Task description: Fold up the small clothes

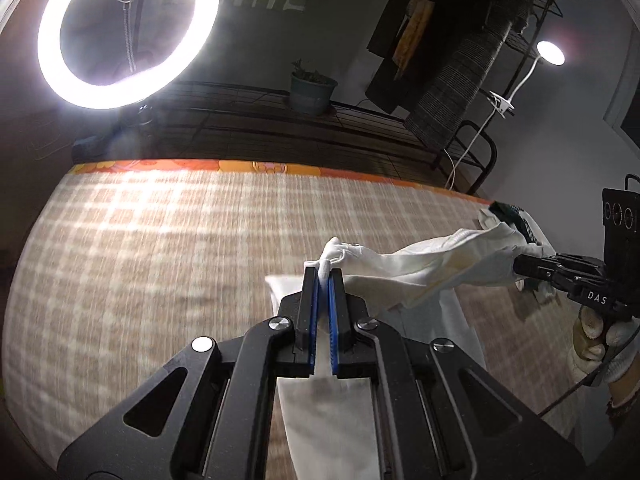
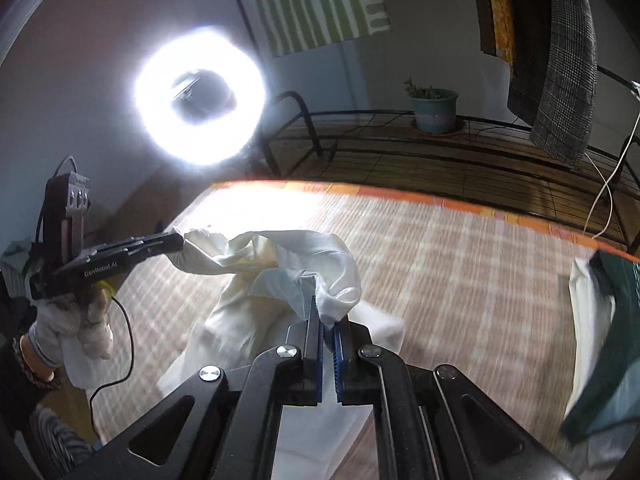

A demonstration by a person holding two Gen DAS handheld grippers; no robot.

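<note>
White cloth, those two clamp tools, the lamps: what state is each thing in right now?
White garment: lifted, strung between both grippers, its lower part hanging down toward the checked mat.
Left gripper: shut on a bunched corner.
Right gripper: shut on another corner.
Ring light: on.
Clip lamp: on.
Dark green garment: lying on white cloth at the mat's edge.
Checked coat: hanging.
</note>
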